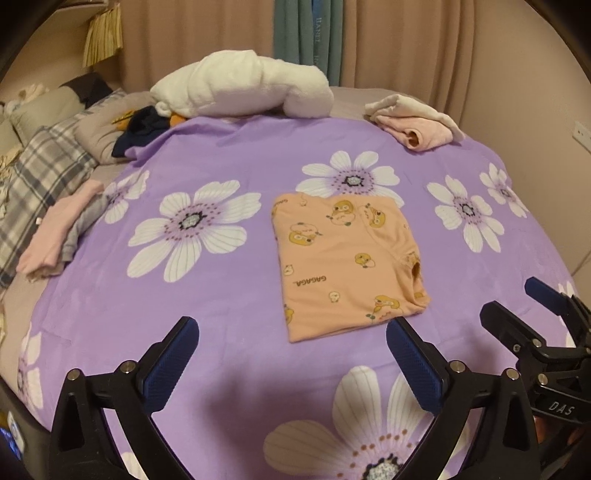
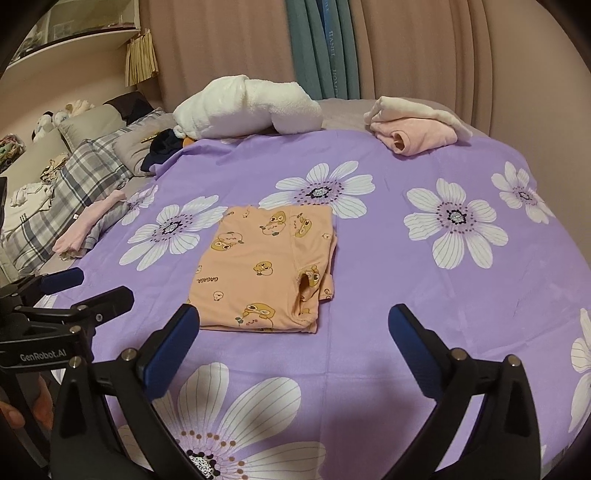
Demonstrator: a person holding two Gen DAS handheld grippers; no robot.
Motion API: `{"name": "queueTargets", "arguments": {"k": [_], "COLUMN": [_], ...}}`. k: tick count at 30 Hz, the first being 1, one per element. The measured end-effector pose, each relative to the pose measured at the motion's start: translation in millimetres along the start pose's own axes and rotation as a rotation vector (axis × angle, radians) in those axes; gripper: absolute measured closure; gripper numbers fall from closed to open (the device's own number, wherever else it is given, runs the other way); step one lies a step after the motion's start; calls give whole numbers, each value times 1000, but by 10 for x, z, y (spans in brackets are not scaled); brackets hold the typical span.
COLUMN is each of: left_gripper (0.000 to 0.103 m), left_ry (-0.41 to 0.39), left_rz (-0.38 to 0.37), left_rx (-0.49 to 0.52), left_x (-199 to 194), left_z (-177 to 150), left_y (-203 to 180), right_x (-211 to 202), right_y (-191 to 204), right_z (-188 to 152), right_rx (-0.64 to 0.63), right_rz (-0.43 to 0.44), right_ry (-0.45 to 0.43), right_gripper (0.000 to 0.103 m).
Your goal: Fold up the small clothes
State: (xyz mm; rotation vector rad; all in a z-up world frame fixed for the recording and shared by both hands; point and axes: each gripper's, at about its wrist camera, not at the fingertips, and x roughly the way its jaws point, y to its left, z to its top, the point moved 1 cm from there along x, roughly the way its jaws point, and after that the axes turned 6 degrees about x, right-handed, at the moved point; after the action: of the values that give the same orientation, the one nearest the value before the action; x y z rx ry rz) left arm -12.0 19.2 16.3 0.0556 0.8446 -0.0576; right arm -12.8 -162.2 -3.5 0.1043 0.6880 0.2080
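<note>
Left gripper (image 1: 291,363): both my blue-padded jaws stand wide apart above the purple sheet, nothing between them; its arms also show at the left edge of the right wrist view (image 2: 86,291).
Right gripper (image 2: 293,352): jaws spread just as wide, empty, poised over the sheet beside the other tool; in the left wrist view it shows at the right edge (image 1: 517,299).
Folded garment (image 1: 343,262): a peach children's top printed with cartoon ducks and the word GAGAGA lies flat in a neat rectangle on the bedspread, just beyond my fingertips, touched by neither tool (image 2: 266,266).
Bedspread (image 1: 221,288): purple with large white flowers, spread smooth across the bed.
Pink and cream clothes (image 1: 413,120): a loose heap at the far right corner, well apart from the peach top.
White plush bundle (image 1: 243,86): rests along the far edge, in front of the curtains (image 1: 229,33).
Pink and grey pieces (image 1: 59,232): stacked at the left edge of the spread, next to a plaid pillow (image 1: 40,177).
Dark garment (image 1: 142,129): crumpled near the plush bundle, at the sheet's far left corner.
</note>
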Motion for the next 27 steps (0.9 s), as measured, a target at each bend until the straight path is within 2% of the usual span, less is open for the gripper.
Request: {"name": "queueTargets", "arguments": {"k": [4, 12, 27], "left_gripper": [2, 2, 2], "left_ry": [20, 55, 51], "left_rz": [-23, 1, 19], "left_rx": [-3, -18, -13], "left_x": [-16, 32, 6], "left_z": [-34, -95, -90], "left_y": [27, 76, 102], "right_x": [-6, -21, -37], "right_y": [52, 99, 136], "right_z": [-11, -21, -12], "right_rx": [8, 15, 10], "right_rz": [-23, -30, -31], "right_ry": [19, 25, 25], "right_gripper": [0, 0, 0]}}
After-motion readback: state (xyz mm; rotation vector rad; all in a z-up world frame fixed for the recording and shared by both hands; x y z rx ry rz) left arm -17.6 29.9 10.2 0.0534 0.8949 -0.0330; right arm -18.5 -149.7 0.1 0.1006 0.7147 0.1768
